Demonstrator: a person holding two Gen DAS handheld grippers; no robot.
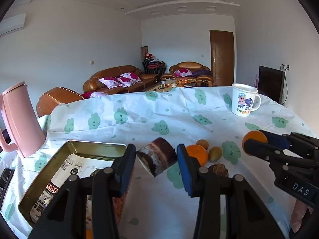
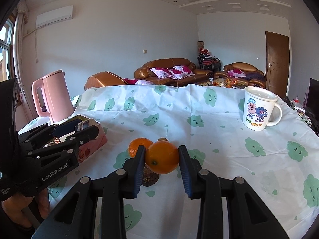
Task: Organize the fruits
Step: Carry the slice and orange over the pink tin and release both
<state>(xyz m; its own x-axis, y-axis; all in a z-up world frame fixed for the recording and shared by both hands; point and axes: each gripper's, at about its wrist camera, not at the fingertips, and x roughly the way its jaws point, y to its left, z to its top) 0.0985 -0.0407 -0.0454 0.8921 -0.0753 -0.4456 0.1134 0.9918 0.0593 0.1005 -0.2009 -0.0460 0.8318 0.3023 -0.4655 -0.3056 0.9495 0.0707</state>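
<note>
With our right gripper (image 2: pixel 161 159) clamped on an orange (image 2: pixel 161 157) and our left gripper (image 1: pixel 156 159) pinching a cake slice (image 1: pixel 157 156), we should keep both level heading to the tin (image 1: pixel 39 179) left of it.

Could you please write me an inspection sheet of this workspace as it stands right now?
Surface: table under a white tablecloth with green cloud faces, creased.
Job's things: one orange in the right claw; second orange and two small greenish-brown fruits on the cloth; metal tin at the left.
Clutter: pink kettle, cartoon mug, papers in the tin, brown lump near the fruits.
Grippers: left claw shut on a brown layered block; right shut on the orange.
Cables: cord by the dark screen.
Surroundings: brown sofas, door, air conditioner.
</note>
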